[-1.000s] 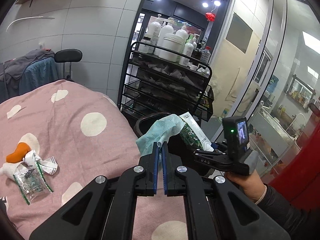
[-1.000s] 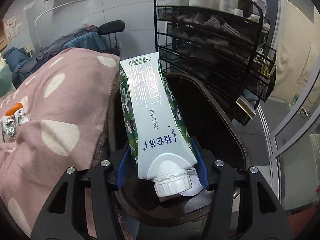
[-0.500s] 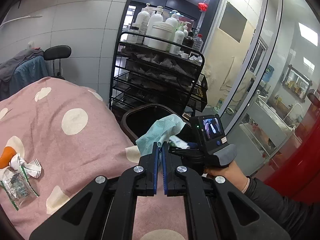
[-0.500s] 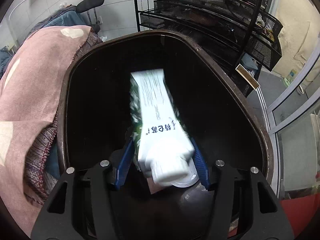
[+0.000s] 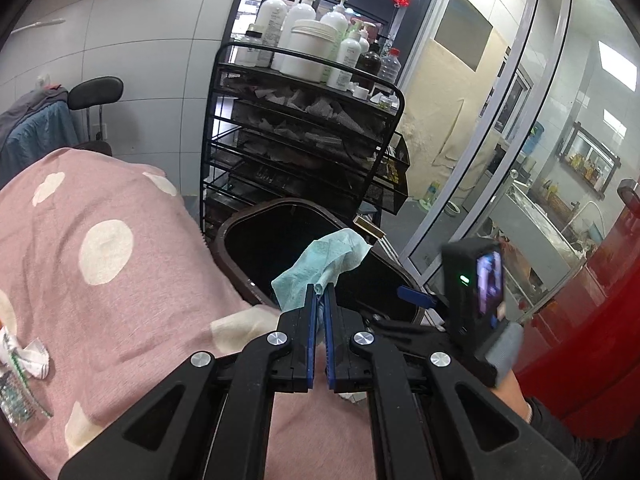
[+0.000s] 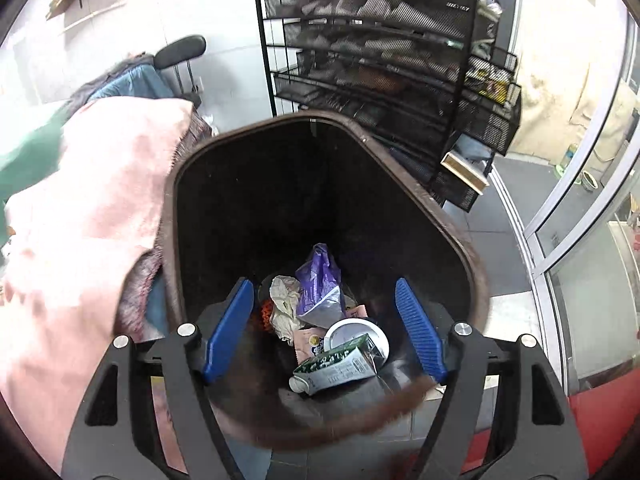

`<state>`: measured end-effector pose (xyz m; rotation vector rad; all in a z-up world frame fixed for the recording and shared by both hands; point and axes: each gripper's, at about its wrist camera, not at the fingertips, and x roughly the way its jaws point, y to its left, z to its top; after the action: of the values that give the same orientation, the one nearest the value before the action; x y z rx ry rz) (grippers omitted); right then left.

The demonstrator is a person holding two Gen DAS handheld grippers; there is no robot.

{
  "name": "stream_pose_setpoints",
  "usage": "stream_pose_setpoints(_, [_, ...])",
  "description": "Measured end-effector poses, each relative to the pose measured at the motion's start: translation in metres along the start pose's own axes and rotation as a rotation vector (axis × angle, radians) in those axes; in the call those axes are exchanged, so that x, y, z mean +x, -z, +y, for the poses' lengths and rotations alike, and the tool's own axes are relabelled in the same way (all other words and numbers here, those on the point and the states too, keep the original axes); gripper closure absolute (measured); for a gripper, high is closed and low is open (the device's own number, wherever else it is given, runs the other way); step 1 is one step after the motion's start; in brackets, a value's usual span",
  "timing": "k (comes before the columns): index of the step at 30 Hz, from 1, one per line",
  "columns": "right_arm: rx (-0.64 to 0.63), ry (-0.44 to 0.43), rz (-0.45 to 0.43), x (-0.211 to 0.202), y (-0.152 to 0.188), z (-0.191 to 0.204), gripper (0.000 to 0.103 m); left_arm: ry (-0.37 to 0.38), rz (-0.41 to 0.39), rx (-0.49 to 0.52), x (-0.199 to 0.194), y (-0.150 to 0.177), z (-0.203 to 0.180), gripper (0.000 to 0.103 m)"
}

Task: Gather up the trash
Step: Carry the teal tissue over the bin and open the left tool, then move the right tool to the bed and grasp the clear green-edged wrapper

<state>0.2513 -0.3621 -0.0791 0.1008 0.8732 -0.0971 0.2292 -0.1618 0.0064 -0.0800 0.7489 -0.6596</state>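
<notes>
My left gripper (image 5: 319,295) is shut on a crumpled teal paper towel (image 5: 320,266), held just in front of the dark brown trash bin (image 5: 232,229). My right gripper (image 6: 325,292) hangs over the bin's mouth (image 6: 176,184), its jaws opening with nothing between the blue pads. The green-and-white milk carton (image 6: 336,368) lies on its side at the bin's bottom, beside a white lid (image 6: 352,338), a purple wrapper (image 6: 318,280) and crumpled paper (image 6: 282,300). In the left wrist view the right gripper (image 5: 416,298) shows at the bin's near rim.
A pink polka-dot blanket (image 5: 100,264) covers the surface left of the bin, with clear wrappers (image 5: 20,368) at its left edge. A black wire rack (image 5: 304,136) with bottles stands behind the bin. Glass doors (image 5: 500,152) are at the right, a chair (image 5: 94,92) at the back left.
The right gripper opened and the milk carton dropped into the bin. The left gripper carried the teal paper towel closer to the bin.
</notes>
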Motion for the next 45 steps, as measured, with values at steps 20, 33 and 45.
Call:
stream_pose_setpoints(20, [0.036,0.027,-0.094,-0.064,0.041,-0.019,0.015,0.051,0.17,0.004,0.093,-0.023,-0.028,0.098])
stream_pose_setpoints(33, [0.02,0.001,-0.093,-0.066,0.048,-0.012,0.013,0.003,0.144,0.024,0.09,-0.024,-0.027,0.023])
stream_pose_setpoints(45, [0.008,-0.022,-0.112,-0.072,0.047,-0.003,0.011,-0.05,0.045,0.088,0.035,-0.011,-0.03,0.01])
